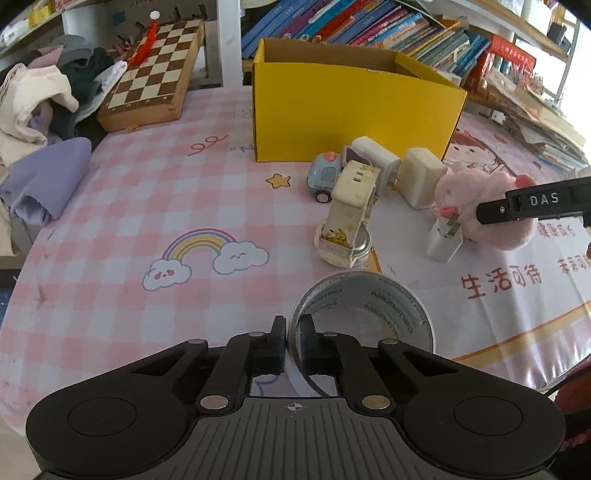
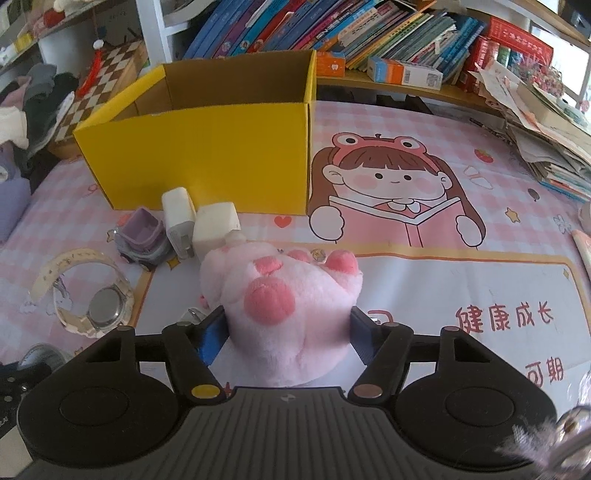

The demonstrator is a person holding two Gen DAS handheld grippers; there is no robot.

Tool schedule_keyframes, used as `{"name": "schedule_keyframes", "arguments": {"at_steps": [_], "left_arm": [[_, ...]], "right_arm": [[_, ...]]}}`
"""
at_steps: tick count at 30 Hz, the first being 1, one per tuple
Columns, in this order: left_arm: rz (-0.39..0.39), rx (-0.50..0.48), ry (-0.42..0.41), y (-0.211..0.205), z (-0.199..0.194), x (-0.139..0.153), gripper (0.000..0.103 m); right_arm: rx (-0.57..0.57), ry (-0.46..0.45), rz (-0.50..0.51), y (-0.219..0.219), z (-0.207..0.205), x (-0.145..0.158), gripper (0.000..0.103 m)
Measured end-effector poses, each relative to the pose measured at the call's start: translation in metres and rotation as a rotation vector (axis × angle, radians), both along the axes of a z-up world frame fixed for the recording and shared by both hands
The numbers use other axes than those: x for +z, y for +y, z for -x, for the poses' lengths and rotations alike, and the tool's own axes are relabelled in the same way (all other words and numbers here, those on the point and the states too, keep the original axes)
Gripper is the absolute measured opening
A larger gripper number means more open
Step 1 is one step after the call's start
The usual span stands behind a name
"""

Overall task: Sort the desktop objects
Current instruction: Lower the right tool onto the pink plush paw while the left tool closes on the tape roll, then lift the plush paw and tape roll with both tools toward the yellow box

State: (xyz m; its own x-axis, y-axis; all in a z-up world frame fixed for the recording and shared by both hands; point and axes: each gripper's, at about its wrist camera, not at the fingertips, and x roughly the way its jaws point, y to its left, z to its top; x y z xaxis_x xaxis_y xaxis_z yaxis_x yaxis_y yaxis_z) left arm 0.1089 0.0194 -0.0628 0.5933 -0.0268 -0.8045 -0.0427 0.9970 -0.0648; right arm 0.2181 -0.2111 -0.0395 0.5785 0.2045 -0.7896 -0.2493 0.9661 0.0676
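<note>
My left gripper [image 1: 293,332] is shut on the near wall of a clear tape roll [image 1: 391,306], one finger inside the ring and one outside. My right gripper [image 2: 288,334] is shut on a pink plush paw [image 2: 280,280], with a blue pad pressed against each side. In the left wrist view a finger [image 1: 493,212] of that gripper lies against the plush paw [image 1: 476,192]. Beyond stand the open yellow box [image 2: 207,158], two white chargers [image 2: 179,218] [image 2: 216,229], a toy car [image 2: 142,240] and a watch [image 2: 103,310] with a cartoon strap.
A small white plug [image 1: 443,242] stands beside the plush. A chessboard [image 1: 155,77] and a pile of clothes [image 1: 44,96] lie at the back left. Books [image 2: 332,26] fill the shelf behind the box, and a paper stack [image 2: 546,122] sits at the right.
</note>
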Motion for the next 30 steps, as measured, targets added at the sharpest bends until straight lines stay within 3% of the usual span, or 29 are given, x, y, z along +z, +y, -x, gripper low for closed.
{"name": "schedule_keyframes", "arguments": {"at_steps": [16,30], "left_arm": [[0.079,-0.008,-0.104,0.021,0.012,0.027,0.006],[0.088,-0.070,-0.191,0.028,0.018,0.052,0.006]], "right_arm": [[-0.033,-0.072,-0.025,-0.002,0.043,0.023,0.063],[0.061,-0.144,-0.027,0.015,0.076,0.043,0.064]]}}
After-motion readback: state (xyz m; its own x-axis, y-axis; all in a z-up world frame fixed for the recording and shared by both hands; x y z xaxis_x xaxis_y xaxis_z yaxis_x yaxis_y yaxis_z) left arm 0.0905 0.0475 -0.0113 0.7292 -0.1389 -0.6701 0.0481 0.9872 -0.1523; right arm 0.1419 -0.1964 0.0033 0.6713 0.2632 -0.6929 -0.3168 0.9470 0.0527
